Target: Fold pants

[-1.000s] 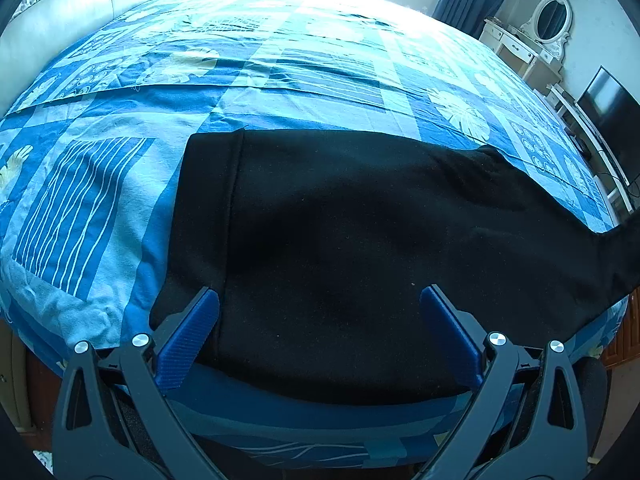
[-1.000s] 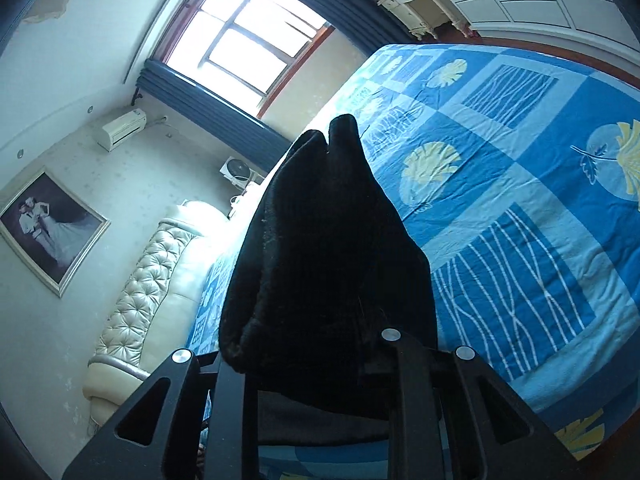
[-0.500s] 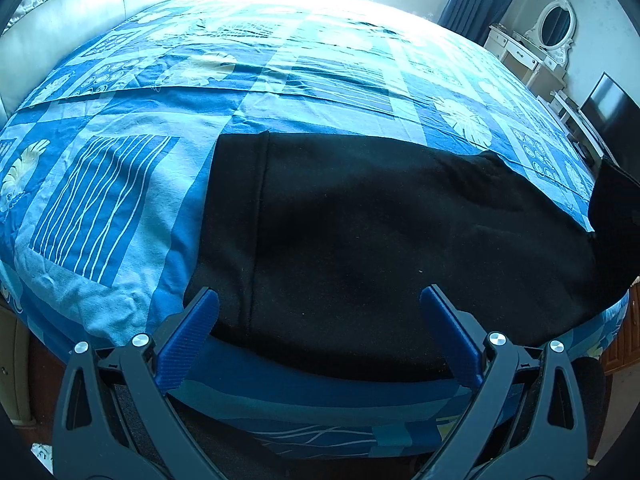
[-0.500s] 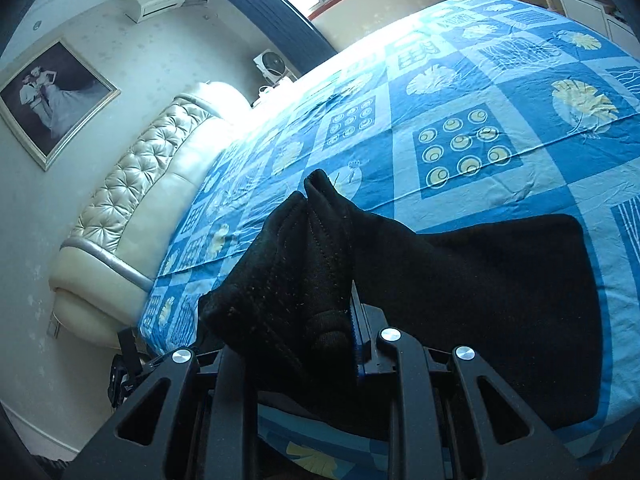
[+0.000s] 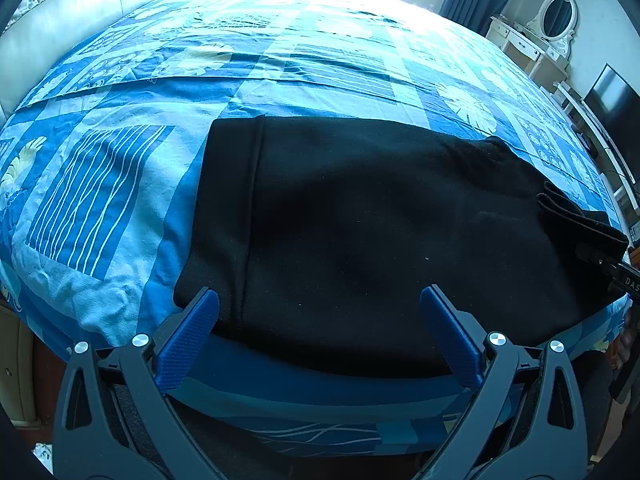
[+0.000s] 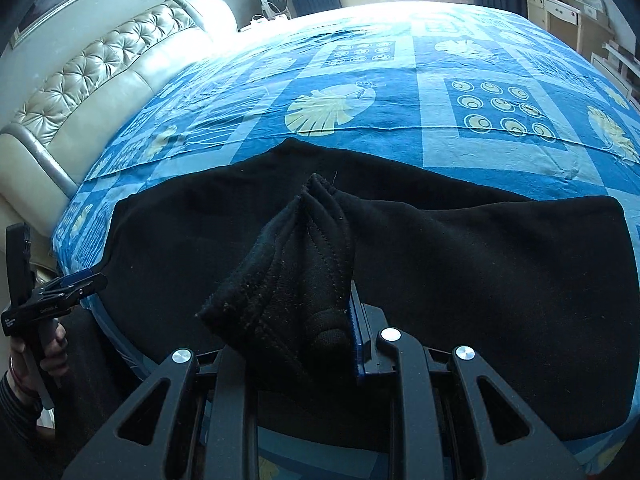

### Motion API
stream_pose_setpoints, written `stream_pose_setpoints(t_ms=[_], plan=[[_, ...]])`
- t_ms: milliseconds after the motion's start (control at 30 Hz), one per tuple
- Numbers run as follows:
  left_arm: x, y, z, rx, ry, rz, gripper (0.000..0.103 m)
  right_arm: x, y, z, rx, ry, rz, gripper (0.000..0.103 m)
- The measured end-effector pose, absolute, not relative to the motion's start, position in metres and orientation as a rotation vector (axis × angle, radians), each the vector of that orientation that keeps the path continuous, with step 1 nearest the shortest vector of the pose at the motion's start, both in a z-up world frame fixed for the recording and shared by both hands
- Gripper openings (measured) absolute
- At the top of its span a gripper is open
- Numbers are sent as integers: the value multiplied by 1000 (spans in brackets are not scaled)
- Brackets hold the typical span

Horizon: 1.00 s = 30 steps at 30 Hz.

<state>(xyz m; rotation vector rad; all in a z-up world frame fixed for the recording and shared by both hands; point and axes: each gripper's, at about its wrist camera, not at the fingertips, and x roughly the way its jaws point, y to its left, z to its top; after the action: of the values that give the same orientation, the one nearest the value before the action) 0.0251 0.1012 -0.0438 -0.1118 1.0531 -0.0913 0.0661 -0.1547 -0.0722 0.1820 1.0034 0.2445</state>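
Black pants (image 5: 360, 220) lie flat near the front edge of the bed, waistband to the left. My left gripper (image 5: 320, 320) is open and empty, its blue pads either side of the pants' near edge. My right gripper (image 6: 320, 320) is shut on the bunched leg cuffs (image 6: 304, 256) and holds them over the flat part of the pants (image 6: 480, 280). The cuffs (image 5: 576, 216) and the right gripper (image 5: 608, 268) show at the right edge of the left wrist view. The left gripper (image 6: 68, 284) shows at the left of the right wrist view.
The bed has a blue patterned sheet (image 5: 120, 184) and a tufted cream headboard (image 6: 92, 80). A dresser with an oval mirror (image 5: 556, 12) and a dark screen (image 5: 612, 100) stand to the right. A fan (image 6: 274, 0) sits by the window wall.
My right gripper has swung the leg cuffs down and leftward over the pants, from high in the air to just above the flat fabric. My left gripper has shifted slightly left.
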Motion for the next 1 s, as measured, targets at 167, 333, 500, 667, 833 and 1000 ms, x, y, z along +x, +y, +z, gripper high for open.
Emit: stream_pose_setpoints(t_ms=[167,333,500,667,833,1000], plan=[[25,101,-45,-111,1056,-95,101,63,-143,-80,153,1017,236,34],[26,103,-45,-115,1057,-97,101,54,-131,-75,204,1017,325,54],[26,106,-43,-127,1051,-91,101,45,-109,-72,196,1026,425,66],[27,116,-38,-151,1034,-83,101,47,-107,-74,198,1037,437,67],[32,145,-25,-228,990,-73,101,43,-124,-56,290,951,438,67],[47,199,-36,-428,1021,-87,101,37,-147,-40,365,880,418,67]])
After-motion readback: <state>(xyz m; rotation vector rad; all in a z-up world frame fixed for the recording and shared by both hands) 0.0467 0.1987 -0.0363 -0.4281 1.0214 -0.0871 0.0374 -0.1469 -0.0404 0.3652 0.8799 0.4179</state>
